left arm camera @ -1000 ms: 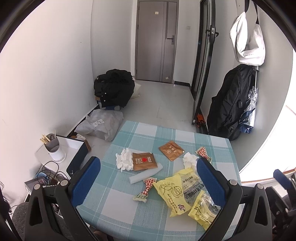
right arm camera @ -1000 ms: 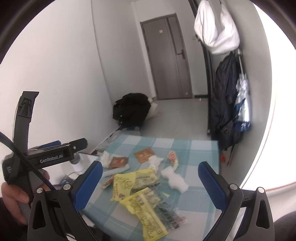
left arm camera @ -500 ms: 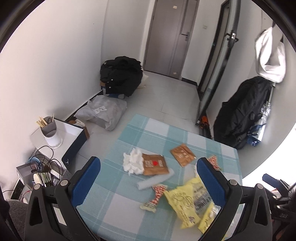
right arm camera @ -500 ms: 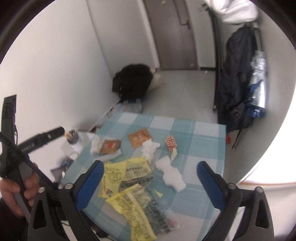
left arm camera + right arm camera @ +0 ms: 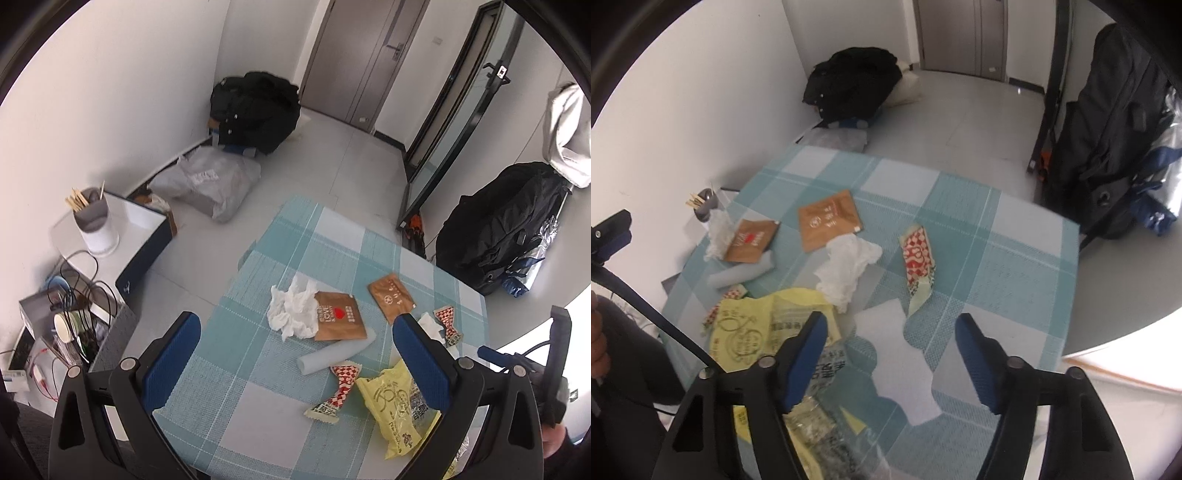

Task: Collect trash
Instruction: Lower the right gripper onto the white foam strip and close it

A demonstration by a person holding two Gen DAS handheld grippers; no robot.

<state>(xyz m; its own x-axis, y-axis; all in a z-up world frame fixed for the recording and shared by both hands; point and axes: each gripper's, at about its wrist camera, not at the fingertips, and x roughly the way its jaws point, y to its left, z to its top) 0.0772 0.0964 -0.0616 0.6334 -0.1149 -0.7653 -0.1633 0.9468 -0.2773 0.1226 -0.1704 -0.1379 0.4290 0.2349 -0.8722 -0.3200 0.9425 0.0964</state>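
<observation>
A brown sachet (image 5: 338,320) reads "LOVE" beside a red heart; the yellow bag (image 5: 397,406) carries black print too small to read. Both lie among crumpled tissue (image 5: 291,310) and red-checked wrappers (image 5: 916,258) on the checked tabletop (image 5: 258,369). Left tool (image 5: 295,354) and right tool (image 5: 890,354) hover above with jaws wide apart, holding nothing.

Left gripper (image 5: 295,354) held spread wide, nothing clasped. Right gripper (image 5: 890,356) likewise held apart, nothing gripped, angled downward.
</observation>
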